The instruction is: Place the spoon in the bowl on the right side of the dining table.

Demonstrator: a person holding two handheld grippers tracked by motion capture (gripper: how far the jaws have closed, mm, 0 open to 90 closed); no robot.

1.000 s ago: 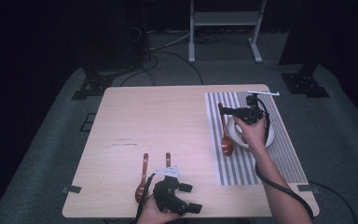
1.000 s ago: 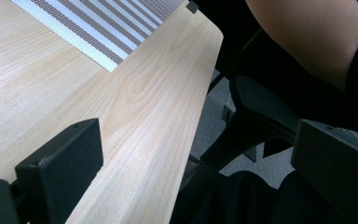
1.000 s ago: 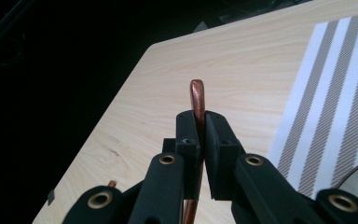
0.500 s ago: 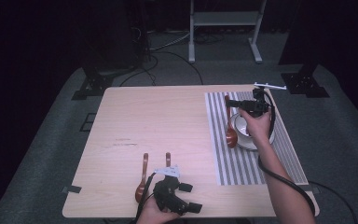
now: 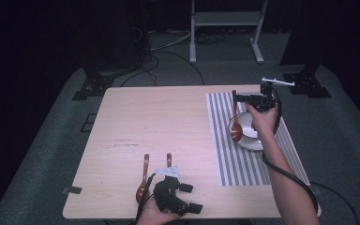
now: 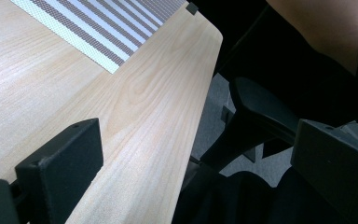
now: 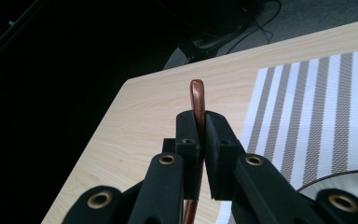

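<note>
My right gripper (image 5: 239,98) (image 7: 203,122) is shut on the handle of a brown wooden spoon (image 5: 235,127) (image 7: 196,98). The spoon hangs handle up, its bowl end at the left rim of a white bowl (image 5: 253,140) (image 7: 345,179) on a striped placemat (image 5: 234,164) (image 7: 307,107). My left gripper (image 5: 191,198) (image 6: 200,154) rests at the table's front edge, open, with nothing between its jaws. Beside it lie two more wooden spoons: one (image 5: 143,179) at its left, the other (image 5: 168,159) partly hidden under it.
The light wooden table (image 5: 159,122) (image 6: 135,93) has bare room across its middle and left. A corner of the placemat (image 6: 98,28) lies ahead in the left gripper view. A metal stand (image 5: 225,28) and cables are on the dark floor behind the table.
My right gripper has carried the spoon up and toward the far right, from the mat beside the bowl to the bowl's left rim. The left gripper has stayed put.
</note>
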